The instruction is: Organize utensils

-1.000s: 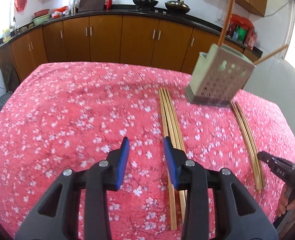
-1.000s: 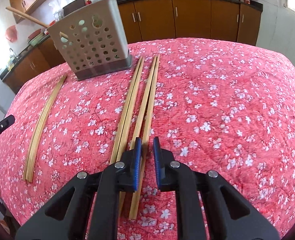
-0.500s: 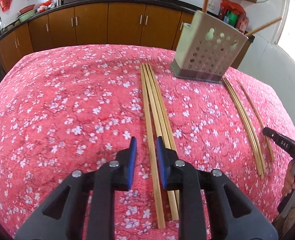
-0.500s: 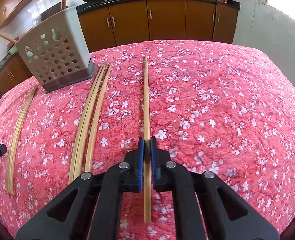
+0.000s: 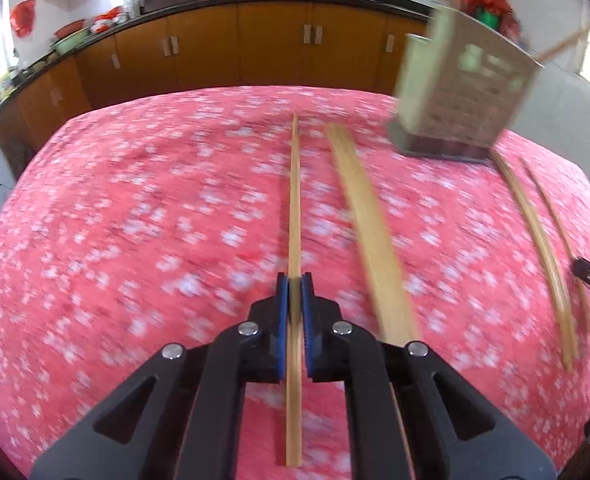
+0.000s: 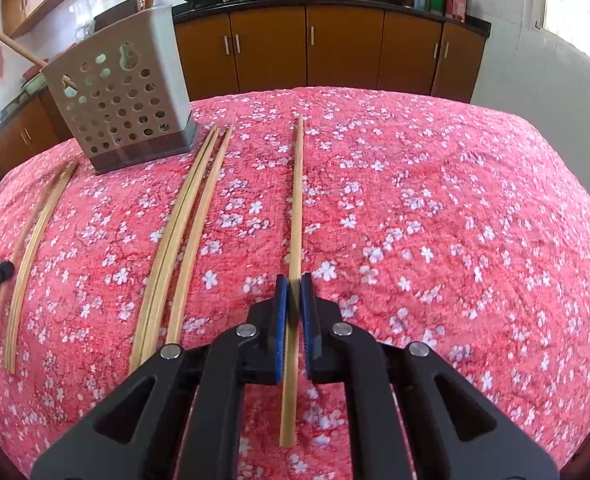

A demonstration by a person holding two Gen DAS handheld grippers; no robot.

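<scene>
left gripper (image 5: 294,294) and right gripper (image 6: 294,292) low, level, jaws nearly closed, each pinching something thin

free: bare cloth of table (image 6: 435,208) right of right gripper (image 6: 294,280), wide | left gripper (image 5: 294,280): bare cloth to its left | obstacle: perforated holder (image 6: 123,108) upright at far left, sticks jutting out top | obstacle: loose chopstick bundle (image 6: 183,232) flat, near holder | far: cabinets (image 6: 335,48) behind table edge

Holder (image 6: 123,108): perforated grey box, upright.
Loose chopsticks (image 6: 183,232): bamboo, flat, just right of holder.
Second group (image 6: 35,240): flat, left of holder.
Single chopstick (image 6: 295,216): well right of holder.
</scene>
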